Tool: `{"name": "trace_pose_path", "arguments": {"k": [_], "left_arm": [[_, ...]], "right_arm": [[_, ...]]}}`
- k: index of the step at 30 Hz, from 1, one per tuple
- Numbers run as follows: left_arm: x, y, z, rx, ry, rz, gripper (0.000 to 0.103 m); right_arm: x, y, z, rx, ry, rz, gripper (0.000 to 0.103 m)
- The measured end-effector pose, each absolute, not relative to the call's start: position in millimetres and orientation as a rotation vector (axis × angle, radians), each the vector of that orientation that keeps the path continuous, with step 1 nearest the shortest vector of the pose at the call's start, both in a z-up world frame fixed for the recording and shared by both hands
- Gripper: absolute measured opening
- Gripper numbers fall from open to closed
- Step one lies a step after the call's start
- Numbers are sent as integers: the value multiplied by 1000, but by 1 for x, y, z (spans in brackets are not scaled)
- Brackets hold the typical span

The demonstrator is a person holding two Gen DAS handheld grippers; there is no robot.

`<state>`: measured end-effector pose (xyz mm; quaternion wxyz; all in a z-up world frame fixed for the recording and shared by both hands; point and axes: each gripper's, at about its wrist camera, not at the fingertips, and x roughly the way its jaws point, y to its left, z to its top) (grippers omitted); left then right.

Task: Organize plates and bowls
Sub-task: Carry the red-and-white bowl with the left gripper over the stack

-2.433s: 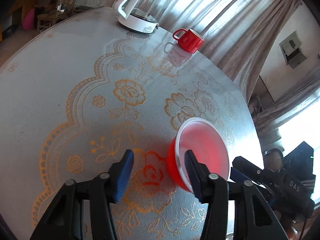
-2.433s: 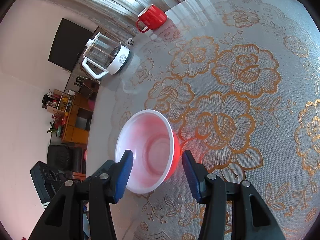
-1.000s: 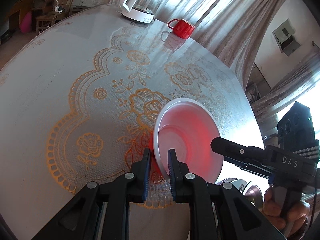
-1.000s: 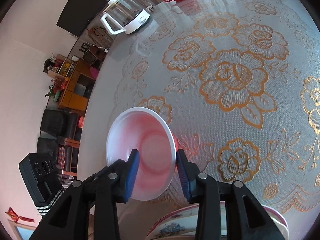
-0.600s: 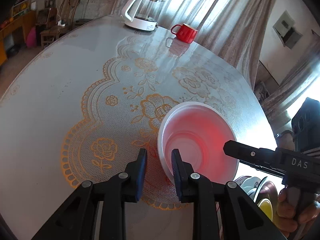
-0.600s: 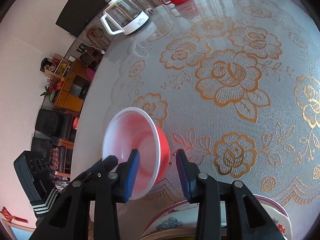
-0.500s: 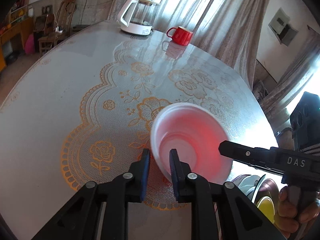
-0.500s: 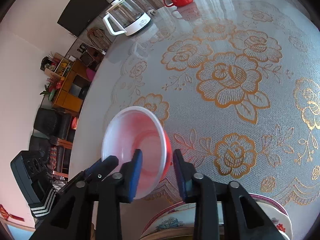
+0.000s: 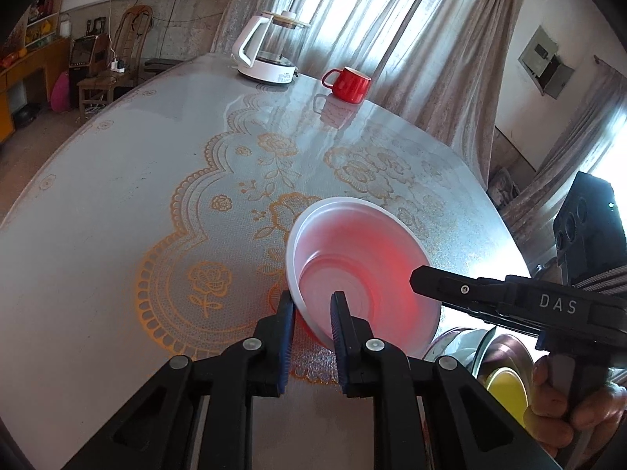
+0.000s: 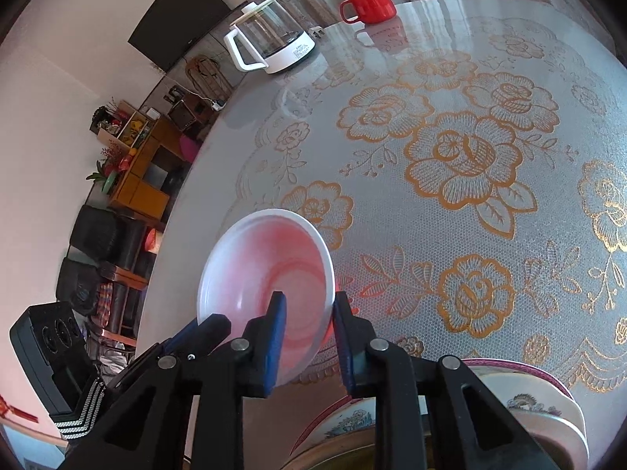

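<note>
Grippers lifting red bowl point(image 9: 354, 270) off tabletop point(image 9: 117, 211)
Left gripper point(image 9: 311, 315) and right gripper point(image 10: 307, 319) are each pinching opposite rims in their jaws, sharing its weight.

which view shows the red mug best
The left wrist view: the red mug stands clear near the middle of the frame, handle and rim both visible, beside the kettle. The right wrist view also shows it whole, but up at the top edge where the picture is stretched.

Home — kettle point(image 9: 270, 56), curtains point(image 9: 392, 19), cabinet point(image 10: 145, 180)
</note>
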<state>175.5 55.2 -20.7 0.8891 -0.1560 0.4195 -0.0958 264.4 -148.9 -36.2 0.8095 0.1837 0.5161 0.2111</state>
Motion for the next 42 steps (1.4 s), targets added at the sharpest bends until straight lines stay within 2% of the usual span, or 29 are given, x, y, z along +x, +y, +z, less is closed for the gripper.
{"name": "trace_pose_path", "arguments": {"k": [18, 42], "left_arm": [[143, 61, -2, -307, 784, -198, 18], [97, 56, 31, -318, 708, -350, 18]], "right_arm": [[244, -134, -30, 385, 1053, 533, 23], [183, -163, 2, 430, 923, 561, 24]]}}
